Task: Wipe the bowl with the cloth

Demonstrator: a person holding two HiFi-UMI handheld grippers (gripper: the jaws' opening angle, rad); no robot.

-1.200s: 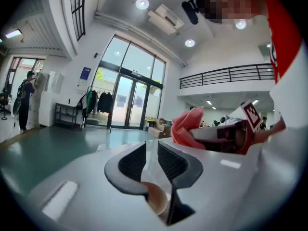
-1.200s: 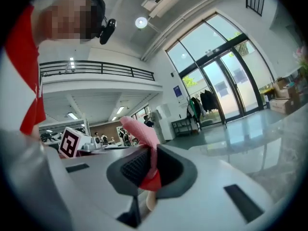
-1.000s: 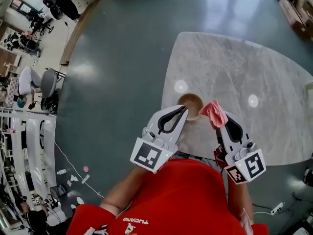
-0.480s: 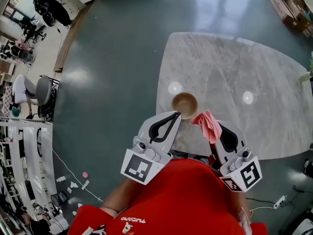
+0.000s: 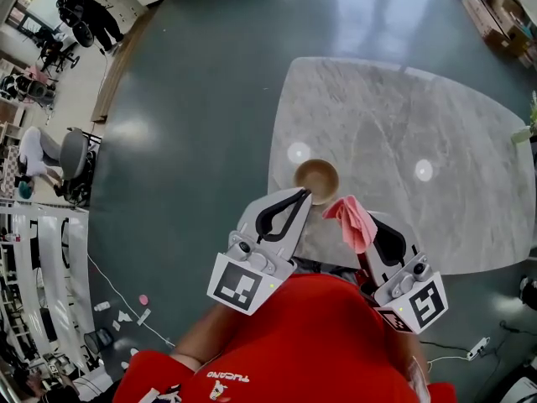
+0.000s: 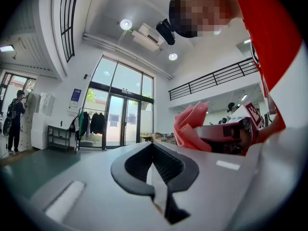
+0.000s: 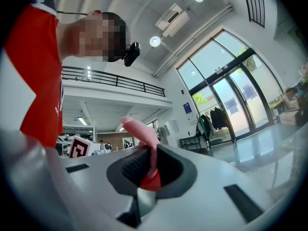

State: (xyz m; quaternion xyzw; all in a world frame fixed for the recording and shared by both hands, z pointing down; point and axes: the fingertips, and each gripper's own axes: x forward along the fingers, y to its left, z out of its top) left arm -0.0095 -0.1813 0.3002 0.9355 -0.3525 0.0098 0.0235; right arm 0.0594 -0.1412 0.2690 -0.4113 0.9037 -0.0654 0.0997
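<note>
Jaws closed at the bowl (image 5: 317,179) rim, the left gripper (image 5: 305,194) waits; the right gripper (image 5: 361,227), pinching the cloth (image 5: 352,222) alongside, must next press it inside.

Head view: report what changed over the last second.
The left gripper closed its jaws, apparently on the near rim of the round brown wooden bowl. The right gripper drew the pink cloth back from the bowl, toward the person. Unchanged: cloth pinched in the right jaws, bowl on the grey marble table.
</note>
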